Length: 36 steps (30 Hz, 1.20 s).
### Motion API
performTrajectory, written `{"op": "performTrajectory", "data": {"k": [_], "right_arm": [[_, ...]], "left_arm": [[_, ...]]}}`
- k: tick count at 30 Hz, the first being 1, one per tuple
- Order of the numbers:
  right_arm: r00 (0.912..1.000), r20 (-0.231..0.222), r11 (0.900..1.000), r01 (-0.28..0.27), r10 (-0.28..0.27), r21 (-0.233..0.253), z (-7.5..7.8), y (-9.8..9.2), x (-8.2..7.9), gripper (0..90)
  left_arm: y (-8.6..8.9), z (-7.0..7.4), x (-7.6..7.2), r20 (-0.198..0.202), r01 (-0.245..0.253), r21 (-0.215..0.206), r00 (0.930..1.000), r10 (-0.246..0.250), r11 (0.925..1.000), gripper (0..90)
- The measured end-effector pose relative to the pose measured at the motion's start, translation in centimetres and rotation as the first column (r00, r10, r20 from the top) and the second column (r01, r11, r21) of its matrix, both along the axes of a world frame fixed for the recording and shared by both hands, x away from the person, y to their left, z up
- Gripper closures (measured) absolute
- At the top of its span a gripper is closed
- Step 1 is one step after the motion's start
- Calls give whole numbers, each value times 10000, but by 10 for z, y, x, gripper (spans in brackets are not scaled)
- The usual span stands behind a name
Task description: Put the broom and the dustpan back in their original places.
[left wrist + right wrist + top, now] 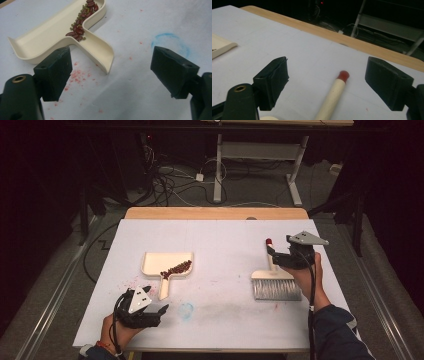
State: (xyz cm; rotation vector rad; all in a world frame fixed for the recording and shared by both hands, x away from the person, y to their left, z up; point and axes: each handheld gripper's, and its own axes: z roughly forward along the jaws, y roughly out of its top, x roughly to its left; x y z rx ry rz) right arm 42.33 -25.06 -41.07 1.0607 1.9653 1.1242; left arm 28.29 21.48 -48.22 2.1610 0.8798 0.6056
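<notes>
Cream dustpan (pixel 166 264) holds beans (pixel 176 268); both grippers' jaws gape apart, right gripper (pixel 325 82) straddling the brush handle (pixel 333 96).

The dustpan (pixel 222 48) is cut off by the left edge of the right gripper view, and the brush (pixel 332 98) handle runs off its bottom edge. In the high view, the beans (pixel 176 268) are too small to tell apart.
</notes>
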Motion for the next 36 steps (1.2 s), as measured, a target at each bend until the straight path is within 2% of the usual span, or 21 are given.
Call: {"op": "performTrajectory", "data": {"k": [3,8,15,36], "right_arm": [[9997,96,9997,-231,231,-25,2,3,-2,189],[9993,334,9998,-183,184,-34,3,4,-3,180],[9980,608,9998,-154,149,87,9,1,-10,182],[9889,1241,9966,-818,817,-48,26,8,-35,182]], "left_arm": [[1,-1,2,-86,-95,20,9999,95,10000,177],[2,-1,2,-96,-134,-101,9999,133,9999,176],[-3,0,1,-93,140,-25,9999,-140,9999,176],[-6,-1,1,-95,400,112,9992,-399,9991,185]]}}
